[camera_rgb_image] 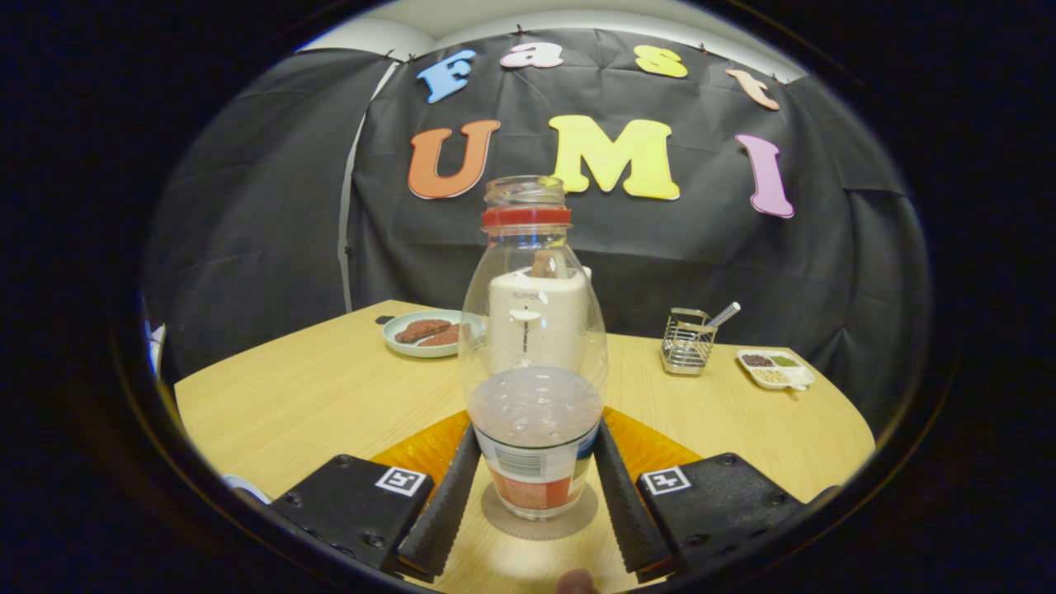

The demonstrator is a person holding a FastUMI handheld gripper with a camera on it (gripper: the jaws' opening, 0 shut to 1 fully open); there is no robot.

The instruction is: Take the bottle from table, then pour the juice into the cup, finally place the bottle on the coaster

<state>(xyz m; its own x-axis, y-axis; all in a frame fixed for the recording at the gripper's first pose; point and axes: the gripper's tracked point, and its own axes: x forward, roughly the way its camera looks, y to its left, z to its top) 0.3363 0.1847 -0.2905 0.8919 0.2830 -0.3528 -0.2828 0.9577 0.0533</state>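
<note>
Bottle stands upright between the fingers of the gripper on a round grey coaster, clear plastic, red neck ring, uncapped, pale liquid in the lower part. Fingers sit close on both sides of the bottle base; cannot tell if they press it. Wooden table, light grain. Orange mat under the fingers. White appliance behind the bottle. Far left, round plate with brown pieces. Far right, wire caddy holding a utensil, then a small divided dish of seeds.
</note>
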